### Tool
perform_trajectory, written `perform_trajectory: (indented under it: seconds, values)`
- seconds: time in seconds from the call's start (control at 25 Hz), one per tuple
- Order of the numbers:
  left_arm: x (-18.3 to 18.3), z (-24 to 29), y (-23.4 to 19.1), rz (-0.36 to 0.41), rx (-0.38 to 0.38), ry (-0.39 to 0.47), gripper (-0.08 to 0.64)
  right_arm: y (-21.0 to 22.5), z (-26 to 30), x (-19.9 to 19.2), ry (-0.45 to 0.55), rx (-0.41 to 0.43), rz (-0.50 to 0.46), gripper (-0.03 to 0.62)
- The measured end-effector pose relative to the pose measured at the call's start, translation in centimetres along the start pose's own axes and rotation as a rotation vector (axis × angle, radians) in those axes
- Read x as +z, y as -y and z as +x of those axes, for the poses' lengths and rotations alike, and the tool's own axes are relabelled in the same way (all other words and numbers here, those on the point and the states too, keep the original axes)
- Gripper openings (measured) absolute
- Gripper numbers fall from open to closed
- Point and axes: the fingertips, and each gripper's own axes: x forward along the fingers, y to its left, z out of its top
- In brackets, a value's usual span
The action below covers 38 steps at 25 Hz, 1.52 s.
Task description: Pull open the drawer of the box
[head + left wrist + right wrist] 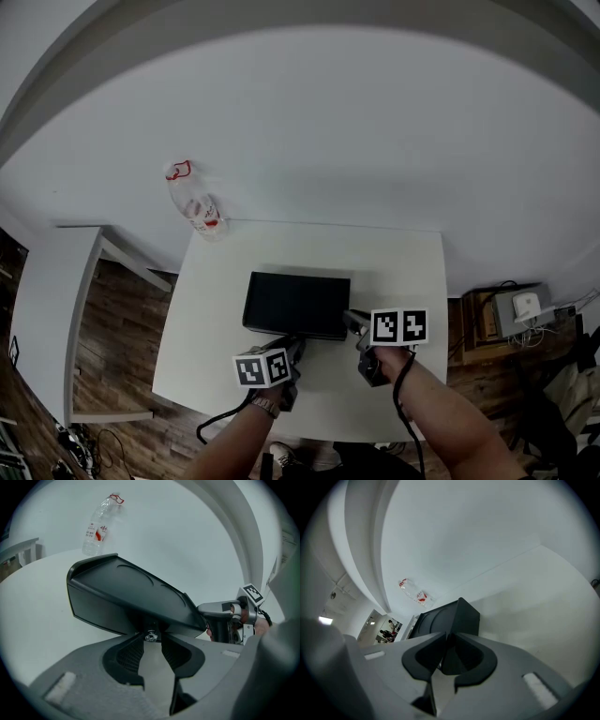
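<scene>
A flat black box (296, 302) lies on the white table (403, 267). In the left gripper view its front face (103, 606) carries a small metal knob (150, 636) at the lower edge. My left gripper (151, 642) is open, its fingertips either side of the knob with a gap to each. From the head view, that left gripper (292, 344) is at the box's near side. My right gripper (446, 641) is shut on the box's right near corner (461, 616); this right gripper (353, 322) also shows at the box's end as a grey right gripper body (220, 609).
A clear plastic bottle (197, 208) with a red label lies at the table's far left corner. A grey bench (52, 309) stands left of the table over wood floor. A wooden stand with a white device (514, 314) is at the right. A black cable (220, 422) hangs below my left hand.
</scene>
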Motion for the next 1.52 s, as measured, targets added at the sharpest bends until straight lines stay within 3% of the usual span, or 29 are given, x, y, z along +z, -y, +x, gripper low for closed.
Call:
perform_trajectory:
  seconds: [0.4, 1.52]
  values:
    - [-0.1, 0.3, -0.1, 0.021, 0.003, -0.011, 0.074, 0.0, 0.0, 0.0, 0.001, -0.001, 0.003, 0.071]
    - [-3.9, -2.5, 0.3, -0.014, -0.017, -0.039, 0.072, 0.2, 0.0, 0.1, 0.015, -0.023, -0.004, 0.069]
